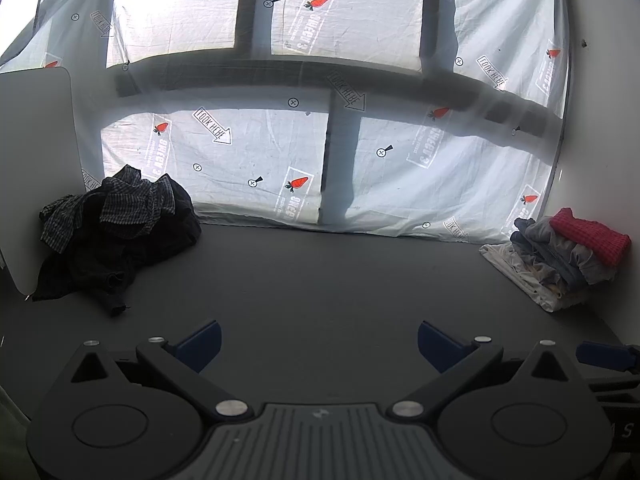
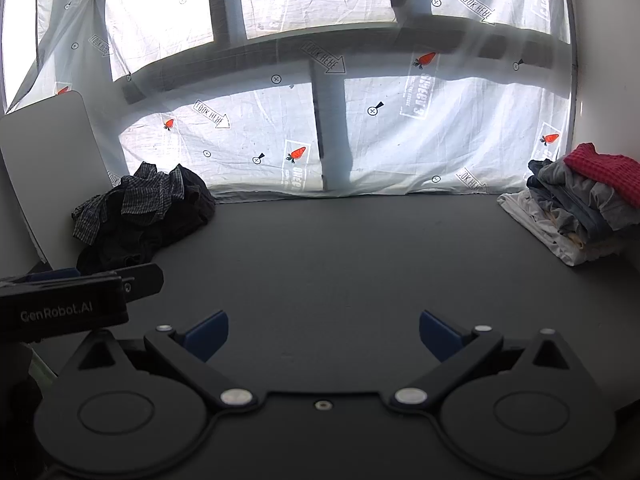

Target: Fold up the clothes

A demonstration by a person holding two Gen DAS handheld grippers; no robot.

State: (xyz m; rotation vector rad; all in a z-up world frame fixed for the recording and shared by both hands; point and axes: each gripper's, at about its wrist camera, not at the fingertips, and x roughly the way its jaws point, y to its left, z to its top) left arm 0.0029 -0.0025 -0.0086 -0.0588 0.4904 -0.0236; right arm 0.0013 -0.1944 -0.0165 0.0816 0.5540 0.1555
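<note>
Both the left gripper (image 1: pixel 318 342) and right gripper (image 2: pixel 324 334) are hovering with jaws spread, holding nothing. Ahead-left, a crumpled dark heap (image 1: pixel 116 232) is waiting unfolded; ahead-right, a folded stack (image 1: pixel 560 256) is sitting finished on the table (image 1: pixel 320 272).
</note>
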